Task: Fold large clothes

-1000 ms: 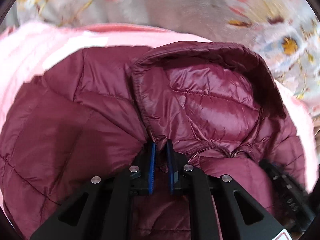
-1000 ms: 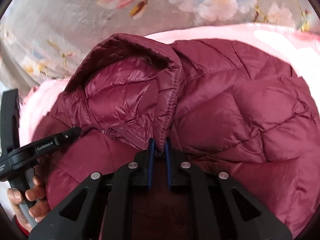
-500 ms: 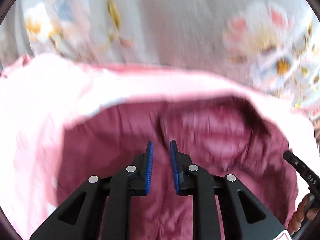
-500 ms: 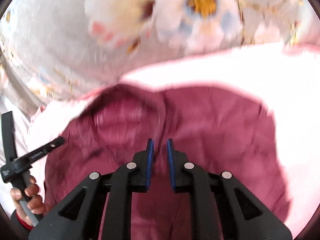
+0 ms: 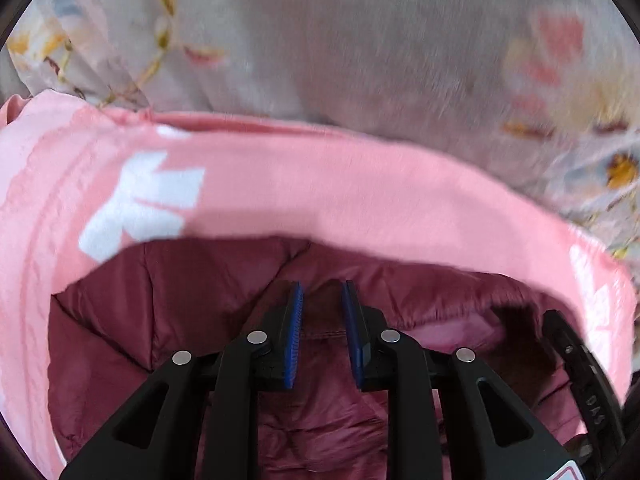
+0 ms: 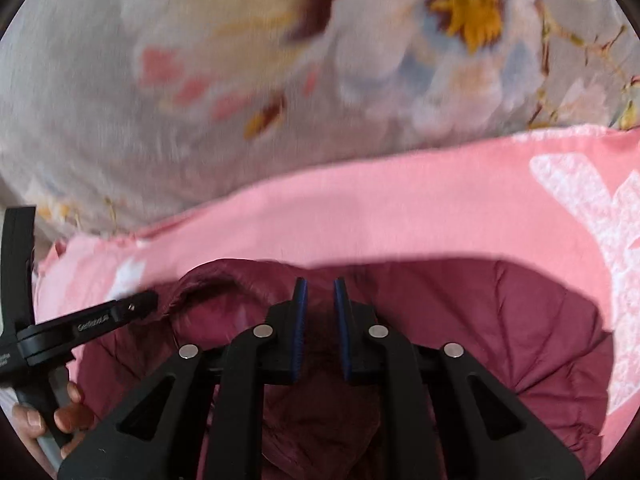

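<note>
The maroon quilted puffer jacket [image 5: 132, 320] lies bunched on a pink sheet with white print [image 5: 320, 192], over a grey floral bedspread [image 5: 320, 40]. The left gripper [image 5: 322, 300] hangs just above it, jaws slightly parted with nothing between them. The right gripper [image 6: 319, 298] does likewise beside the hood [image 6: 216, 284]. I judge the fold partly done, the hood not yet flattened.

A second ago both grippers were pinched shut on the maroon puffer jacket [image 5: 168, 320] at the base of its hood. Now the left gripper [image 5: 322, 292] and right gripper [image 6: 319, 290] have parted their fingers, let go and drawn back, so more of the pink blanket [image 5: 360, 200] shows beyond the jacket.
</note>
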A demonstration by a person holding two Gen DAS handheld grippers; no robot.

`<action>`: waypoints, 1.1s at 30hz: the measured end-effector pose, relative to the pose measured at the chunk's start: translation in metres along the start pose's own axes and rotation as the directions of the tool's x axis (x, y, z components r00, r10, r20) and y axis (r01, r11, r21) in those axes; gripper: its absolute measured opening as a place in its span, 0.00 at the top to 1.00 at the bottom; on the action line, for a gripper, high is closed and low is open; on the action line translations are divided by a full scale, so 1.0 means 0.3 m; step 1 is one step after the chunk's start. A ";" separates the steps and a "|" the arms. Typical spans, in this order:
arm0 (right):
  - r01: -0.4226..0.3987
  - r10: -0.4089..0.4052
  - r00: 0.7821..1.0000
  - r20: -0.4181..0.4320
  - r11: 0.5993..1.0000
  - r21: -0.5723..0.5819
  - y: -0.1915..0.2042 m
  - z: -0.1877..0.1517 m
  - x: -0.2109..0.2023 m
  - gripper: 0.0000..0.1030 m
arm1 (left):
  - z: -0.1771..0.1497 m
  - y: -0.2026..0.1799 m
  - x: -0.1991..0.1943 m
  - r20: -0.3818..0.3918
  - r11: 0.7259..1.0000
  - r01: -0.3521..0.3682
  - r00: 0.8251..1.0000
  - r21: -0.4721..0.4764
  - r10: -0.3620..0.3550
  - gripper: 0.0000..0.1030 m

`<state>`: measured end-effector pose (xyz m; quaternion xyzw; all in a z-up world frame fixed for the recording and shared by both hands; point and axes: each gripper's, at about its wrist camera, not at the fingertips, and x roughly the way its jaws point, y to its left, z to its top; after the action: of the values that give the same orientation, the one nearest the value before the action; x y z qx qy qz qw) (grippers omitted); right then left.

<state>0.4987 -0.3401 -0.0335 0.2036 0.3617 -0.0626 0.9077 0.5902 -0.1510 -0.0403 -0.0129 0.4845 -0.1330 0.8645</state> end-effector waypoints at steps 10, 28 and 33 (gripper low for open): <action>0.066 -0.063 0.998 0.023 0.991 -0.117 0.004 -0.121 0.050 0.89 | -0.182 0.008 0.057 0.160 0.982 -0.088 0.985 0.165 0.061 0.81; 0.066 -0.064 0.998 0.022 0.992 -0.110 -0.004 -0.117 0.072 0.89 | -0.171 -0.033 0.067 0.209 0.965 -0.159 0.971 0.207 0.115 0.81; -0.030 0.029 1.000 0.007 0.999 0.012 -0.070 -0.154 -0.074 0.88 | -0.221 -0.003 -0.024 0.192 0.966 -0.179 0.971 0.185 0.144 0.79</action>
<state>0.4479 -0.3407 -0.0553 0.2143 0.3550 -0.0522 0.9085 0.5307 -0.1430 -0.0691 0.1026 0.3894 -0.1086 0.9089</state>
